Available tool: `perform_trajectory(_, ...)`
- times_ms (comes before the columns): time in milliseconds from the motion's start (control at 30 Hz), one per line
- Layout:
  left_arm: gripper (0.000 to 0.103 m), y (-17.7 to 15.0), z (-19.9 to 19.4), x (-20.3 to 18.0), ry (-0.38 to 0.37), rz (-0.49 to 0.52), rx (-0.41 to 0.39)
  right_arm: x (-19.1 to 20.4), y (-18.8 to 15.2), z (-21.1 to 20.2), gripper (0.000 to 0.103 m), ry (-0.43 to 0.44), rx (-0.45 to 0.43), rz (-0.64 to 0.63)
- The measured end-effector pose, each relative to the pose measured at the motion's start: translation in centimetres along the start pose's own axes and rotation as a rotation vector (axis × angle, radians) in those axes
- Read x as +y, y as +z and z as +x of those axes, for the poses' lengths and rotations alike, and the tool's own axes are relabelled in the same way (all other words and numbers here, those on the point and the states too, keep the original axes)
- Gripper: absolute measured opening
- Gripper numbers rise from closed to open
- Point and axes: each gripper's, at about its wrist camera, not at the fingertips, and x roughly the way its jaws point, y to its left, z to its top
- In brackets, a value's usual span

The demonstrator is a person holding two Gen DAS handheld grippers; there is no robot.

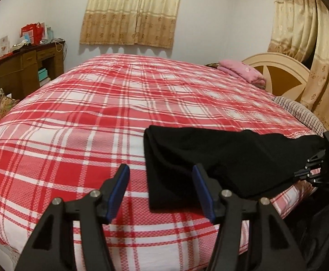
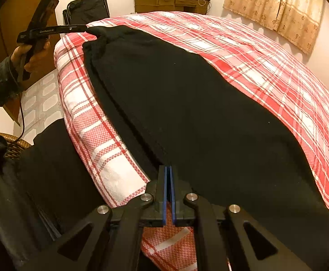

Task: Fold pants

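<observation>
In the left wrist view, the left gripper (image 1: 161,181) is hovering low over the near edge of the bed with the red-and-white plaid cover (image 1: 92,122), its blue-padded jaws standing apart with only the cover between them. The black fabric pants (image 1: 209,158) are lying flat on the near right part of the bed, one end just beside the gripper's right finger, touching neither pad. At the far right edge, the right gripper (image 1: 320,164) is meeting the other end of the pants. A folded pink cloth (image 1: 243,70) is resting far back by the cream headboard (image 1: 277,70), and a brown wooden desk (image 1: 28,67) is standing at the far left wall.

In the right wrist view, the right gripper (image 2: 169,176) is sitting clenched, its blue pads pressed together on the near edge of the pants (image 2: 187,103), which are stretching away along the left side of the plaid cover (image 2: 266,52). At the far left, a person's hand (image 2: 28,56) is holding the left gripper (image 2: 83,29) beside the bunched far end of the pants.
</observation>
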Motion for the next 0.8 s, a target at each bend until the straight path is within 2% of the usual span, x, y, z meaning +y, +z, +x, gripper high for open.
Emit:
perform_trajectory(100, 0.060, 0.1, -0.5, 0.5, -0.036, -0.032, -0.007, 0.0, -0.1, 0.0, 0.002, 0.002, 0.003, 0.000)
perform_trajectory(233, 0.060, 0.3, -0.5, -0.2, -0.050, -0.005, -0.007, 0.0, -0.1, 0.3, 0.002, 0.003, 0.010, -0.001)
perform_trajectory(467, 0.059, -0.4, 2.3, -1.5, 0.013, 0.043, 0.080, 0.1, 0.0, 0.0, 0.002, 0.001, 0.001, 0.000)
perform_trajectory(500, 0.054, -0.5, 2.6, -1.7, 0.024, 0.049, 0.087, 0.1, 0.0, 0.0, 0.002, -0.001, 0.001, 0.000)
perform_trajectory(533, 0.031, -0.6, 2.7, -1.8, 0.029, 0.060, 0.088, 0.1, 0.0, -0.1, 0.002, -0.004, 0.000, 0.001)
perform_trajectory(567, 0.012, -0.7, 2.9, -2.1, 0.041, 0.077, 0.098, 0.0, 0.0, -0.1, 0.002, -0.008, -0.001, 0.003)
perform_trajectory(633, 0.010, -0.9, 3.2, -2.5, 0.091, 0.115, 0.108, -0.1, 0.0, -0.2, 0.002, -0.011, -0.004, 0.009)
perform_trajectory(733, 0.006, -0.7, 2.7, -2.4, 0.101, 0.121, 0.102, -0.3, 0.2, -0.6, 0.002, -0.010, -0.018, 0.024)
perform_trajectory(800, 0.005, -0.5, 2.2, -2.0, 0.088, 0.102, 0.098, -0.4, 0.5, -1.3, 0.002, 0.030, -0.036, 0.050)
